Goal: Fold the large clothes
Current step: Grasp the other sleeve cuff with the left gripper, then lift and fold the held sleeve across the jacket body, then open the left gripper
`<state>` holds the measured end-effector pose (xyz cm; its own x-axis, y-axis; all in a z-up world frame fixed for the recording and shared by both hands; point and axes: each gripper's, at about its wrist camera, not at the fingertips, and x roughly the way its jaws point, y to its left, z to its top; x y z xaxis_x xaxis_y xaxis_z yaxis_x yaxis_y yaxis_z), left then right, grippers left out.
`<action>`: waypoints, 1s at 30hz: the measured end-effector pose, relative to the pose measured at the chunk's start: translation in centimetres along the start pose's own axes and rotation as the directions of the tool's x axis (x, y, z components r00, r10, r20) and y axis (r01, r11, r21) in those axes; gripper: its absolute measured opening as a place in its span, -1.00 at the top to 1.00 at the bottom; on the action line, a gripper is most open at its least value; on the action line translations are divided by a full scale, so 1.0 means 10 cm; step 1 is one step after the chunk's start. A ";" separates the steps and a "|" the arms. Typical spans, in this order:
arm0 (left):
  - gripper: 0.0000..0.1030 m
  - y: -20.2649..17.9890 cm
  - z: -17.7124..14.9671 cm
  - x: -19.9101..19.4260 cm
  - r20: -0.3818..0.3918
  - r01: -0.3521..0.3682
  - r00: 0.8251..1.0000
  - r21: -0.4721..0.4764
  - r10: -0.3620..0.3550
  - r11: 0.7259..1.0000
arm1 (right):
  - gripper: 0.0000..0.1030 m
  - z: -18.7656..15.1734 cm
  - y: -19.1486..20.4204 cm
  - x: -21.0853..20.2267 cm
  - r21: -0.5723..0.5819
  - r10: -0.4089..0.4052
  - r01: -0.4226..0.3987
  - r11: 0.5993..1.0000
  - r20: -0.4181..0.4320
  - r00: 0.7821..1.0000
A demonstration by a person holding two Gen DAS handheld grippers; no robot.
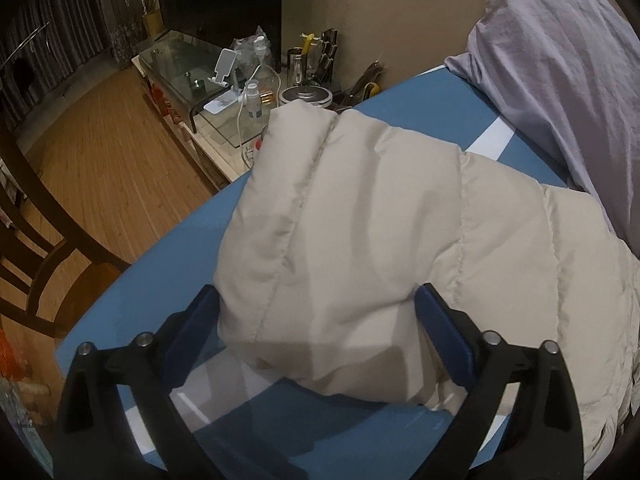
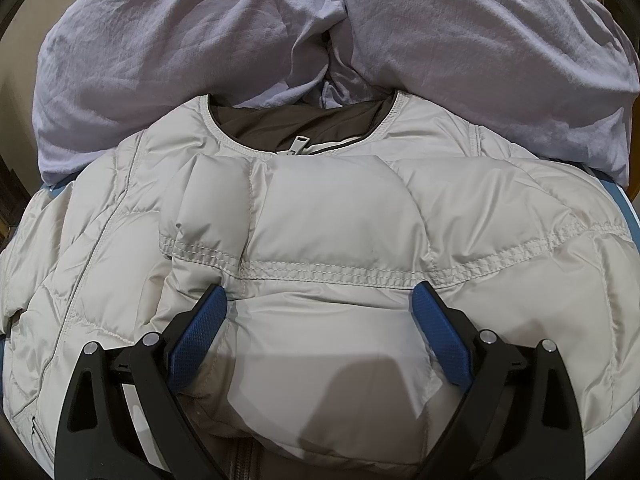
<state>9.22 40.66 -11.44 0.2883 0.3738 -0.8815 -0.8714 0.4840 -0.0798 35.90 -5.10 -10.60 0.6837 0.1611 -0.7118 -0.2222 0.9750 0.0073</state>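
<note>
Evidently the bed (image 1: pixel 168 264) is carrying the cream puffer jacket (image 2: pixel 320 240) laid flat near its edge, collar toward the lilac duvet (image 2: pixel 160 60), sleeve folded across the chest. Both the left gripper (image 1: pixel 318 300) and right gripper (image 2: pixel 320 300) are straddling puffy folds with fingers spread, not clenching.
</note>
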 end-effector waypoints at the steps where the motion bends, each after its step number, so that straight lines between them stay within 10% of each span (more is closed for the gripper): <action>1: -0.62 -0.01 0.00 -0.01 0.008 0.007 1.000 0.006 -0.007 1.000 | -0.86 0.00 0.00 0.00 0.000 0.000 0.000 1.000 0.000 1.000; 8: 0.45 -0.06 0.03 -0.06 0.022 0.117 0.993 0.021 -0.118 0.993 | -0.86 0.00 0.00 0.00 0.000 0.000 0.000 1.000 -0.001 1.000; 21: 0.57 -0.53 0.11 -0.59 0.113 0.190 0.973 0.118 -0.203 0.975 | -0.86 -0.07 -0.03 -0.08 -0.004 0.020 -0.020 1.000 -0.034 0.999; 30: 0.57 -1.25 0.15 -1.36 0.155 0.384 0.891 0.245 -0.427 0.890 | -0.86 -0.12 -0.14 -0.33 -0.011 0.028 -0.028 1.000 -0.045 0.999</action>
<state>16.83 30.72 2.25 0.6908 0.2487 -0.6789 -0.5674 0.7685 -0.2958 33.12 -7.19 -9.08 0.6455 0.1809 -0.7420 -0.2487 0.9684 0.0197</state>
